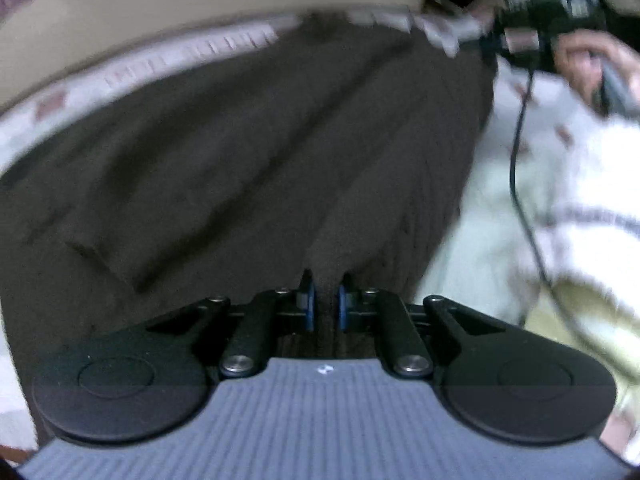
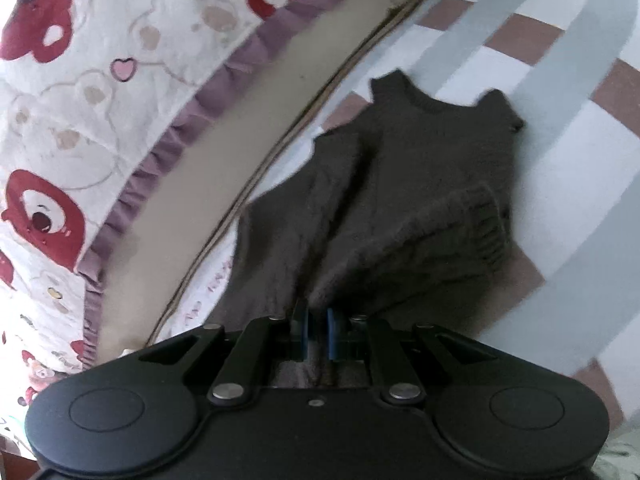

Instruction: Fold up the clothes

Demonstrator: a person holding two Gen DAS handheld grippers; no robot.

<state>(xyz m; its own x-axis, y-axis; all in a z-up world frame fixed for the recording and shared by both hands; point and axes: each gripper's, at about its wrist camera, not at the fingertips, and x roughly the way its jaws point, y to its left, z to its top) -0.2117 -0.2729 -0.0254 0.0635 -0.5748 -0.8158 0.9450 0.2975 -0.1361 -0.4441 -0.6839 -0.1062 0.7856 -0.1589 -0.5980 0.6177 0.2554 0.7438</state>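
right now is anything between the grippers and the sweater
No. Both grippers are already shut on the sweater: the left gripper and the right gripper each have a fold of it between the fingers.

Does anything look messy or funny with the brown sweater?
A little. The brown sweater lies crooked across the checked bedsheet, with one ribbed cuff flopped over its front. Both claws, left and right, pinch its bunched edge. Nothing looks torn or spilled.

Left tool (image 1: 326, 300) and right tool (image 2: 316, 326) both clamped on dark knit fabric.
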